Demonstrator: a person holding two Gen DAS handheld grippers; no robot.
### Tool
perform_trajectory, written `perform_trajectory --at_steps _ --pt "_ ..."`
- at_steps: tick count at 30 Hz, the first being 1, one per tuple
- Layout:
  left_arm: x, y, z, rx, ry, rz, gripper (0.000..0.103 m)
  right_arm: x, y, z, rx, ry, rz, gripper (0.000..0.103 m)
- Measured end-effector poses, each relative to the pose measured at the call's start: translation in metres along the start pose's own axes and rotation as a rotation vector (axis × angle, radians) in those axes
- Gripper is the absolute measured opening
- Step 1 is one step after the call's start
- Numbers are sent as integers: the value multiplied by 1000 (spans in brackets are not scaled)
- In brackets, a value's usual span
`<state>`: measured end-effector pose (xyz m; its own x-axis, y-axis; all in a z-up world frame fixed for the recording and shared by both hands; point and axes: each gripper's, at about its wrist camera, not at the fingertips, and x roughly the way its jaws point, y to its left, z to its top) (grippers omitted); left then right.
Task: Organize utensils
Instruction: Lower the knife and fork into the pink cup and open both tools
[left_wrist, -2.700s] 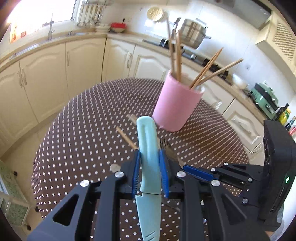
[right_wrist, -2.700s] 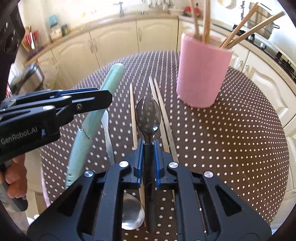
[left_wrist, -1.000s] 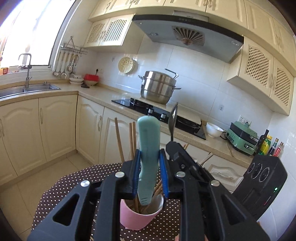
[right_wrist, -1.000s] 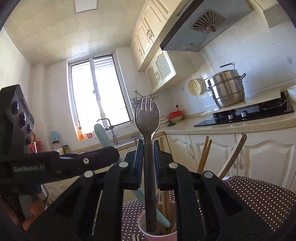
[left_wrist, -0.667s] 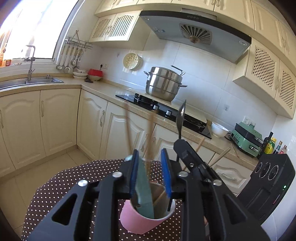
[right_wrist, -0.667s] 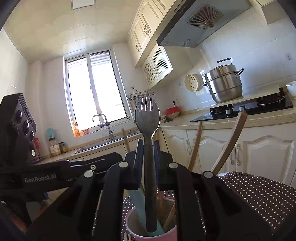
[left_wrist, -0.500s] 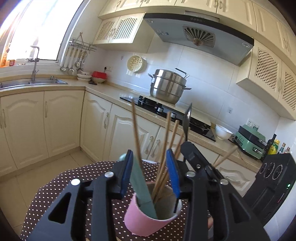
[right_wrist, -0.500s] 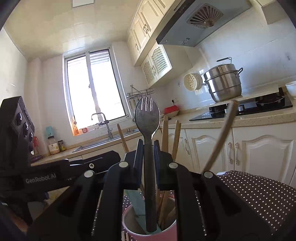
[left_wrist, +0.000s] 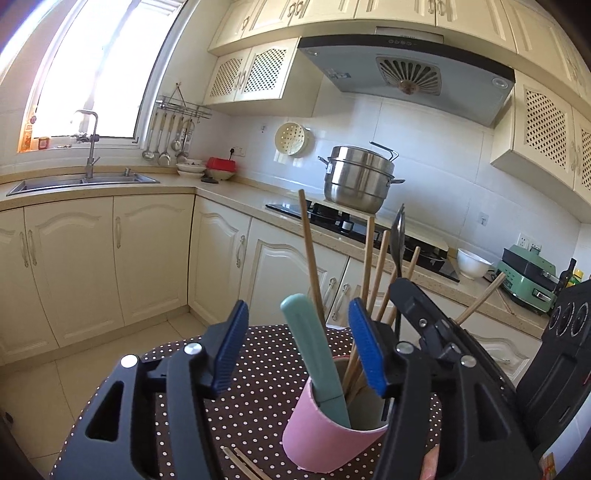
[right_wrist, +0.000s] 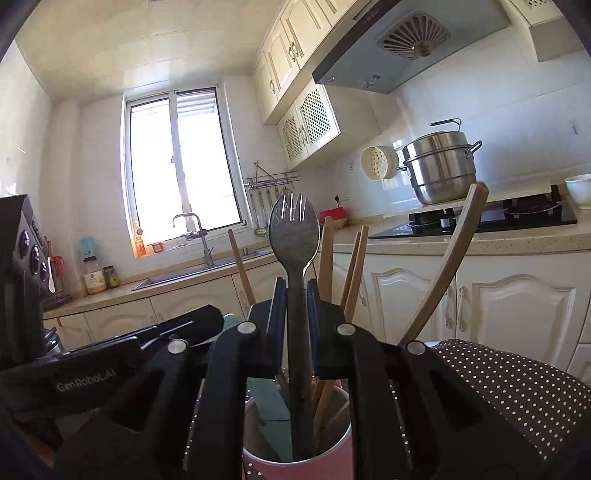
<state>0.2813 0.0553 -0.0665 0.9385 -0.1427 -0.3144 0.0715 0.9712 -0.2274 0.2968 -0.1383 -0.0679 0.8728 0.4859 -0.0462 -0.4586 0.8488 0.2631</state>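
While the left tongs (left_wrist: 295, 350) stand wide, their jaws having just been opening, the teal-handled knife (left_wrist: 314, 354) leans free between the blue pads, touching neither, its lower end inside the pink cup (left_wrist: 325, 439). The cup stands on the polka-dot surface (left_wrist: 258, 373) with several wooden chopsticks (left_wrist: 310, 258) already in it.

The right tongs (right_wrist: 295, 332) are narrow, clamped on the stem of a dark spork (right_wrist: 294, 236) held upright, tines up, its lower end reaching down into the same cup (right_wrist: 332, 443).

The step in hand looks like dropping the spork in. To do it well, the left tongs should probably lift straight up and away so the pads do not catch the leaning knife handle. The right tongs seem best opened only once the spork's foot sits low in the cup, clear of the chopsticks, so it settles instead of tipping out. The cup looks light and crowded; a sideways nudge could topple it. Two more chopsticks (left_wrist: 243, 463) lie on the surface by the cup's base, seemingly yet to be stowed.
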Motion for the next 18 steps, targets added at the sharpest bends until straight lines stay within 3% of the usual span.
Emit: perform_trajectory --at_steps 18 --pt "-8 13 -13 -22 39 24 58 -17 5 -7 -30 61 -31 12"
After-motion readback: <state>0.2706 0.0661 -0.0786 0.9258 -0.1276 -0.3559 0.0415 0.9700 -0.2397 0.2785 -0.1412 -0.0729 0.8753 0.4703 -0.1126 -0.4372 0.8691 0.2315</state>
